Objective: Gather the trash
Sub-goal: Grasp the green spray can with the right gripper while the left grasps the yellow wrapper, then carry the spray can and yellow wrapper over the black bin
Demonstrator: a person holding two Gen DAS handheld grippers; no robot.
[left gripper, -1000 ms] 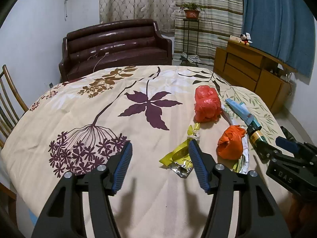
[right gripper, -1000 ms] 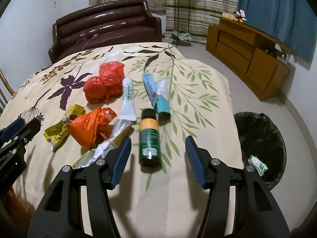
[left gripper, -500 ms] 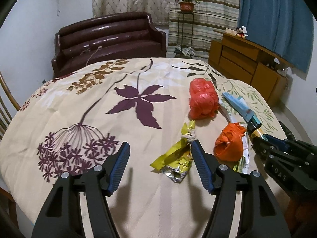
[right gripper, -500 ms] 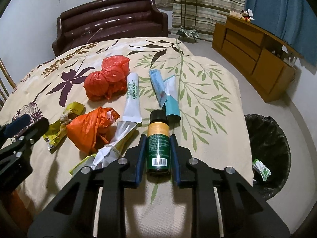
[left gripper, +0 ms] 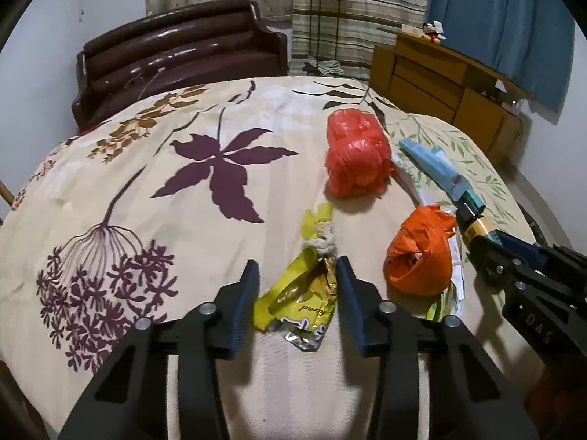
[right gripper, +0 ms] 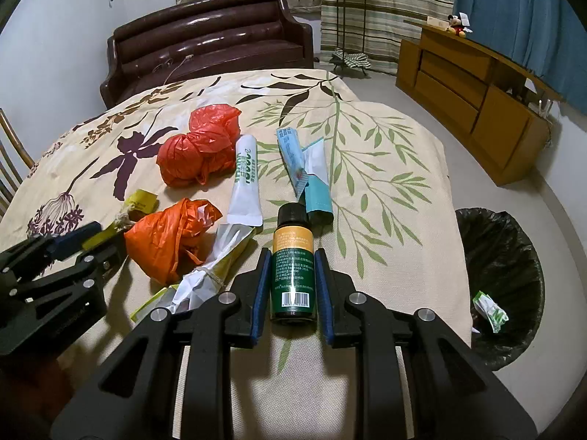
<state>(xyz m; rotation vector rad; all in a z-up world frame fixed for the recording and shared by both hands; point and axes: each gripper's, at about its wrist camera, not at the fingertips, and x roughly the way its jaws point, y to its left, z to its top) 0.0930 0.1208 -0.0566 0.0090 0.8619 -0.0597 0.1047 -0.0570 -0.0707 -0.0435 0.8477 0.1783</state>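
Note:
My right gripper is shut on a dark green bottle with an orange label band and a black cap, which lies on the flowered tablecloth. Both blue pads press its sides. My left gripper is low over a crumpled yellow foil wrapper. Its jaws are closing, and the wrapper lies between the pads, which reach its edges without squeezing it. An orange plastic bag sits just right of the left gripper, and a red plastic bag lies farther back.
A white tube, a blue packet and a white-and-yellow paper bundle lie between the grippers. A bin with a black liner stands on the floor right of the table. Behind are a brown sofa and a wooden cabinet.
The right gripper went from open around the bottle to shut on it. The left gripper moved forward and down over the yellow wrapper, and its jaws narrowed around it.

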